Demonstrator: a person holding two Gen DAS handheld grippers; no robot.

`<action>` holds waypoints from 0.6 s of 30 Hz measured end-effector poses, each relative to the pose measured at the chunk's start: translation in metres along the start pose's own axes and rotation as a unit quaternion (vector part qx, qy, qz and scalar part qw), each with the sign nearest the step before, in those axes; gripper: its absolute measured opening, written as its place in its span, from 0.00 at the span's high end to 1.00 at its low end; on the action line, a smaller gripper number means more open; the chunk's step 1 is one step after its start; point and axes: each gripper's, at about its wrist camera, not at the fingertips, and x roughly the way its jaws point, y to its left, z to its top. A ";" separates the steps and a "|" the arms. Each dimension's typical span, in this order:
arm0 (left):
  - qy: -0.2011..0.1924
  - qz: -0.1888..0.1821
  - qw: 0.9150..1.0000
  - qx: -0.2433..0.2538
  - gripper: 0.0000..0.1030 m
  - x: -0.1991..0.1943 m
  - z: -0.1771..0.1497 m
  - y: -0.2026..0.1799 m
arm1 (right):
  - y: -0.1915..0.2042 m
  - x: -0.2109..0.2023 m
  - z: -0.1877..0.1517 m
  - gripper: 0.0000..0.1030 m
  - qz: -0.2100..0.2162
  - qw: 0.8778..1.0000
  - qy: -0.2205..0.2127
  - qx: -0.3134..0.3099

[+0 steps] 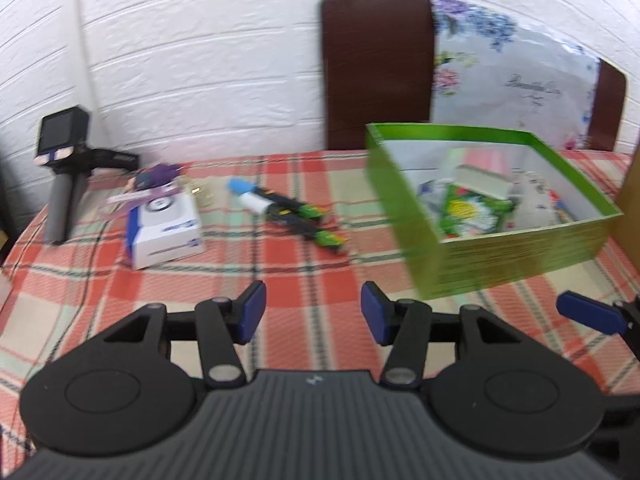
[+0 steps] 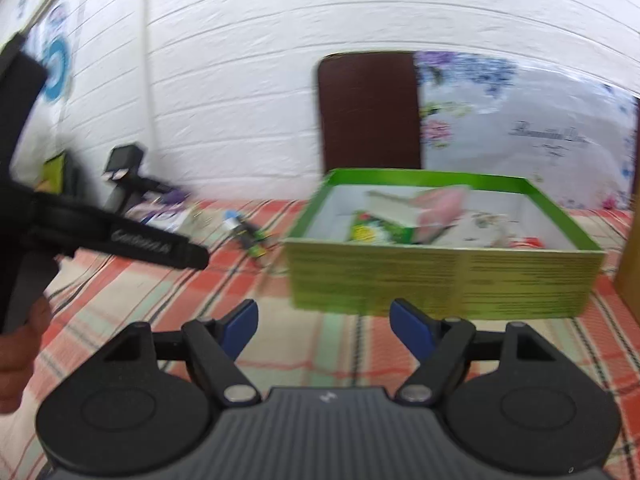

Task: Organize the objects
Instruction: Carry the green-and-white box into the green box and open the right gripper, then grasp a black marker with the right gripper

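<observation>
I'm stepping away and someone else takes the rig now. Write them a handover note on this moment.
Left tool: open, empty, hovering over the plaid tablecloth.
Right tool: open, empty, just in front of the green box.
Done: the green box already holds a green packet, a small white carton and something pink; the rest inside is too blurred to name.
Left on the table: the markers at centre, a white and blue box further left with a purple item on top, and a small jar beside it.
A spare handheld device stands at far left.
</observation>
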 end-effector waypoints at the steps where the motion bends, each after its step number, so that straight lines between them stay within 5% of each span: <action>1: 0.002 0.005 1.000 -0.004 0.47 0.002 -0.002 0.006 | 0.006 0.002 -0.001 0.27 0.005 1.000 0.006 -0.010; 12: 0.007 0.073 0.995 -0.060 0.46 0.028 -0.032 0.089 | 0.067 0.050 0.022 0.56 0.070 0.991 0.048 -0.103; 15: 0.010 0.080 0.992 -0.096 0.45 0.038 -0.046 0.114 | 0.079 0.080 0.042 0.64 0.061 0.988 0.051 -0.130; 18: -0.035 0.064 0.991 -0.114 0.37 0.034 -0.063 0.125 | 0.095 0.113 0.060 0.66 0.039 0.983 0.053 -0.173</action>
